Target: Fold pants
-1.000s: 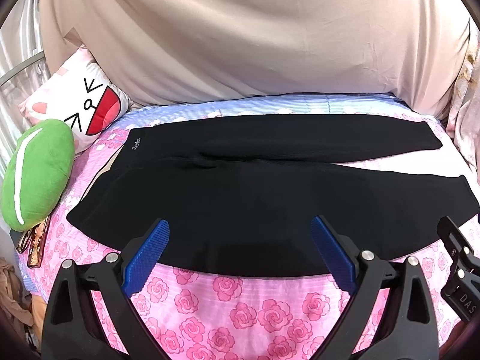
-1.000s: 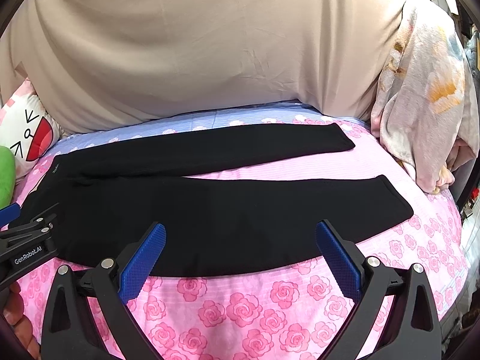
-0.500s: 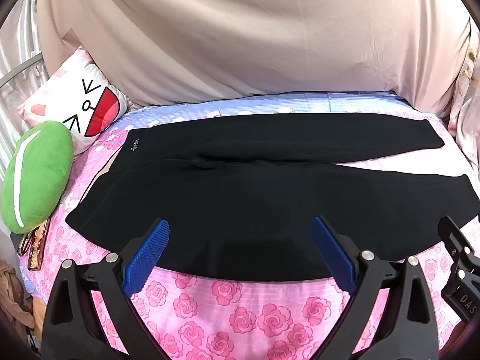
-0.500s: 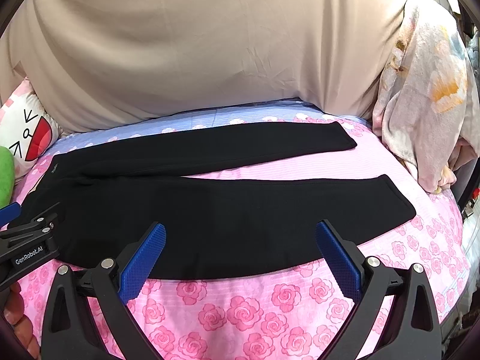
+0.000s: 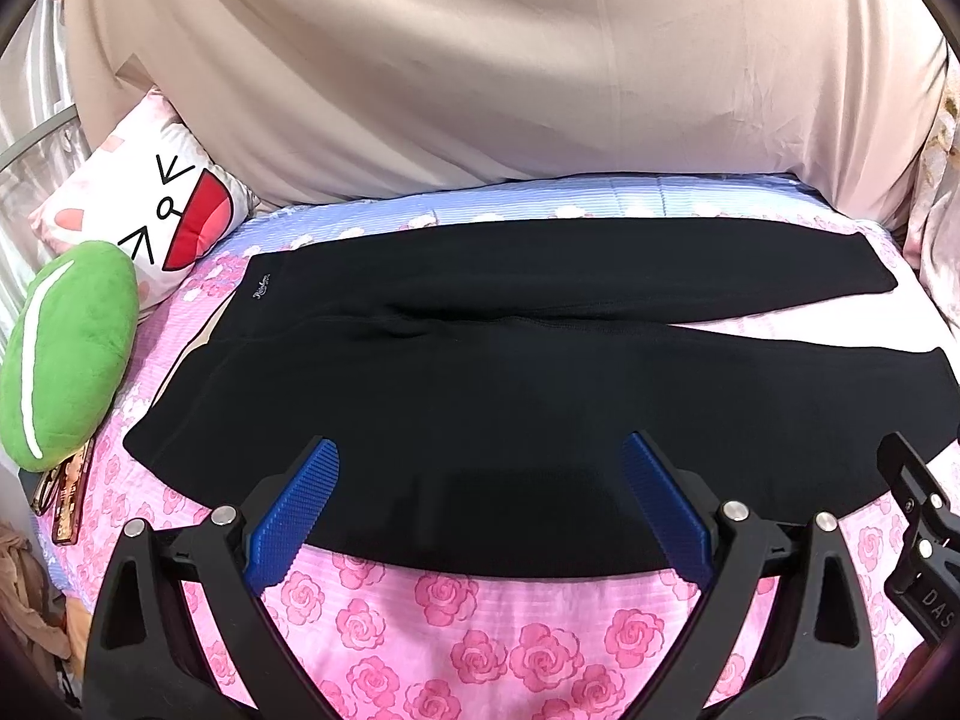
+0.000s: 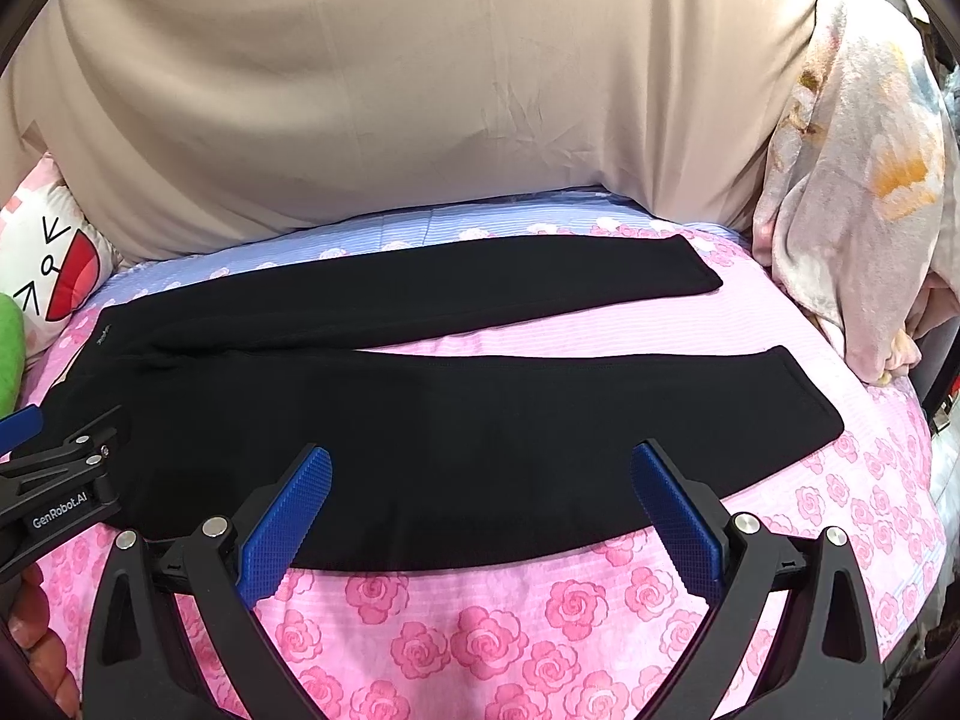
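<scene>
Across the middle of the bed (image 5: 456,612) lie the black pants (image 5: 540,396), spread flat and unfolded, waistband toward the bed's left edge and both legs running toward the right edge. The far leg (image 6: 420,300) and the near leg (image 6: 540,420) part toward their cuffs, with a wedge of pink rose sheet showing between them.

Both tools hover over the near edge. The left gripper (image 5: 480,510) has its blue pads (image 5: 294,516) spread wide, holding nothing, above the near hem of the pants. The right gripper (image 6: 480,510) is likewise spread wide and empty, just beside the left one.

At the bed's left edge a green cushion (image 5: 66,354) leans against a white cartoon pillow (image 5: 150,210), near the waistband but not touching it. A small flat reddish item (image 5: 66,498), too blurred to name, lies below the cushion. A beige drape (image 5: 480,78) covers the far side. A floral blanket (image 6: 852,192) is heaped at the far right corner, apart from the cuffs.
</scene>
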`<state>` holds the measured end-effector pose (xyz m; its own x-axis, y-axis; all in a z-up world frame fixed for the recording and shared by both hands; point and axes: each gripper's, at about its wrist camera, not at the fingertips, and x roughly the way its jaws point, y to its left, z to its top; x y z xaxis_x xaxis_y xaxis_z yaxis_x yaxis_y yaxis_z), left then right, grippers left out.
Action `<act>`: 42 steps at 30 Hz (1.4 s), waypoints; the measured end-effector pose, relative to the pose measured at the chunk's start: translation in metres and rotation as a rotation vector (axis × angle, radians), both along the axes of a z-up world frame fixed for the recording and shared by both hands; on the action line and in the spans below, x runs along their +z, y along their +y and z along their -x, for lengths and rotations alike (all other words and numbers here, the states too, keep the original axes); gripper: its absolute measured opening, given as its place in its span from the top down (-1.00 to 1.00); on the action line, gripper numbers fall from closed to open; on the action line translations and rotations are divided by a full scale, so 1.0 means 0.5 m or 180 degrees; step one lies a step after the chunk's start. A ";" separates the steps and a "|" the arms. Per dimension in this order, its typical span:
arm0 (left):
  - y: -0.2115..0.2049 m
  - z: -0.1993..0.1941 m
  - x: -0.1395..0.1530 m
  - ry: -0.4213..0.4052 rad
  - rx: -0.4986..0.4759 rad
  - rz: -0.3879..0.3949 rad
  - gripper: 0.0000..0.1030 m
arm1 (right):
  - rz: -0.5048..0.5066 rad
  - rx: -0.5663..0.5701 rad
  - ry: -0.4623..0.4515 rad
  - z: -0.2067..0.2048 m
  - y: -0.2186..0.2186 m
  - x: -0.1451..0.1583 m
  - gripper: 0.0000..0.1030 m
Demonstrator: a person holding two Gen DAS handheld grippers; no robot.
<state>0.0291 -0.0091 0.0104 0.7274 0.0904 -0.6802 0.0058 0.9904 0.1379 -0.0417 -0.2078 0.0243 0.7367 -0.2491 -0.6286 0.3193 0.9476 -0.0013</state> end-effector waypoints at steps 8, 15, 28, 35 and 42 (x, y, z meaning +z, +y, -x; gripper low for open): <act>0.045 -0.050 -0.002 -0.0082 0.0082 0.0021 -0.88 | -0.0577 0.0153 0.0103 -0.074 -0.214 -0.022 -0.90; 0.143 -0.159 -0.032 0.0024 0.0394 0.0049 -0.88 | -0.0601 -0.0158 0.0298 -0.262 -0.527 -0.051 -0.90; 0.313 -0.368 -0.024 -0.0072 0.0753 -0.0070 -0.88 | -0.0592 -0.0089 0.0693 -0.587 -0.749 -0.124 -0.52; 0.520 -0.530 -0.013 0.0042 0.1340 -0.0011 -0.88 | -0.0792 0.0082 0.0481 -0.587 -0.742 -0.118 0.75; 0.644 -0.693 -0.130 0.0680 0.1456 0.0103 -0.68 | -0.0640 0.0053 0.0325 -0.543 -0.711 -0.089 0.77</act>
<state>0.3758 0.3129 -0.0548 0.4624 0.3438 -0.8173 -0.4049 0.9019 0.1503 0.2297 -0.5634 -0.0201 0.6696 -0.0995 -0.7360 0.3115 0.9373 0.1566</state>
